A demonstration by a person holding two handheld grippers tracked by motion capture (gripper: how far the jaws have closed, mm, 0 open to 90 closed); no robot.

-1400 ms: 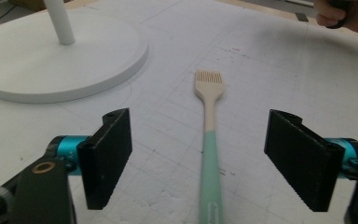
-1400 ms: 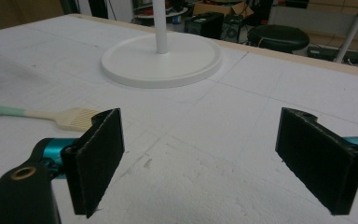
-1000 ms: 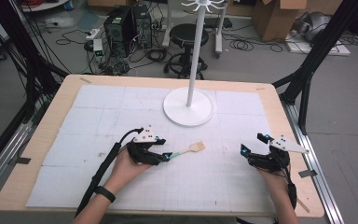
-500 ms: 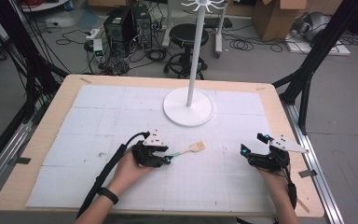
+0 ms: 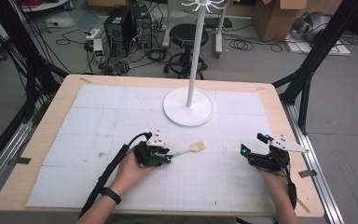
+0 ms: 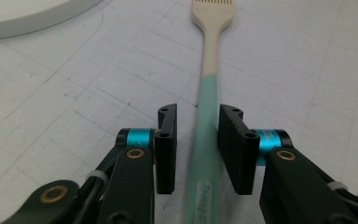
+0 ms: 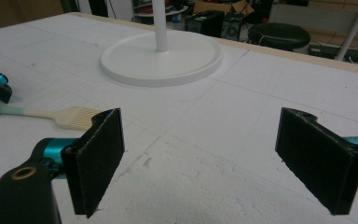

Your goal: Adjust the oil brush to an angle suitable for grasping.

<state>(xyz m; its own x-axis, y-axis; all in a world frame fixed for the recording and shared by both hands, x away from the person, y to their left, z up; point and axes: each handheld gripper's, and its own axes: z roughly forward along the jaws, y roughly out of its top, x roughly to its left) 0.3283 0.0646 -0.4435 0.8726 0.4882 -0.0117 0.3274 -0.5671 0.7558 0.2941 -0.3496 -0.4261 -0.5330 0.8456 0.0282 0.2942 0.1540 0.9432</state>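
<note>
Closing in over the last second, my left gripper (image 6: 196,140) is narrowing its 2 jaws around the spatula (image 5: 188,150), whose mint handle is lying between them with thin gaps showing, not yet clamped. It is lying flat just in front of the white stand (image 5: 188,106). I am judging it light, stiff and slightly slick, so I am taking the handle. My right gripper (image 7: 219,154) is waiting wide open, holding nothing.
</note>
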